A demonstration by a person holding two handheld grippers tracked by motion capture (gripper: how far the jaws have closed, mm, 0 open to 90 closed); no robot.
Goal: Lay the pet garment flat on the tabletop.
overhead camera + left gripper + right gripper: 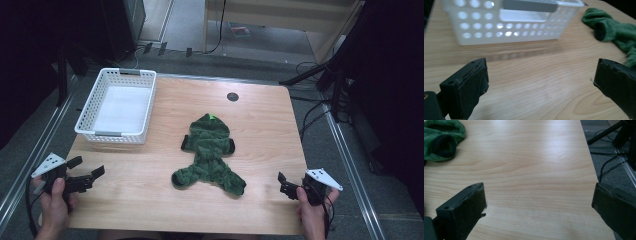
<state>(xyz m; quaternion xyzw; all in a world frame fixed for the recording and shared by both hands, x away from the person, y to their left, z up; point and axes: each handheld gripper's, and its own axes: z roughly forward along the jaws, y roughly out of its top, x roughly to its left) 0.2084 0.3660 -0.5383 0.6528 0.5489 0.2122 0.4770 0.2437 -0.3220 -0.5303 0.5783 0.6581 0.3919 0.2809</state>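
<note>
- A small green fleece garment (209, 156), hooded with dark cuffs, lay spread flat near the middle of the wooden table (260, 125), hood toward the far edge and legs toward the person.
- A white perforated basket (118, 105) sat at the far left corner of the table, well apart from the garment.
- The left gripper (89, 169) hovered at the near left corner in the person's left hand (52, 202), jaws spread wide with nothing between them.
- In the left gripper view, bare wood lay between the two jaws; the basket (509, 22) stood ahead and the garment (614, 30) lay off to the upper right, clear of the jaws.
- The right gripper (284, 184) sat at the near right edge in the right hand (312, 207), jaws also wide apart and empty.
- In the right gripper view, the garment's cuffed leg (441, 142) lay at the upper left, beyond the left jaw and not touching it; only tabletop lay between the jaws.
</note>
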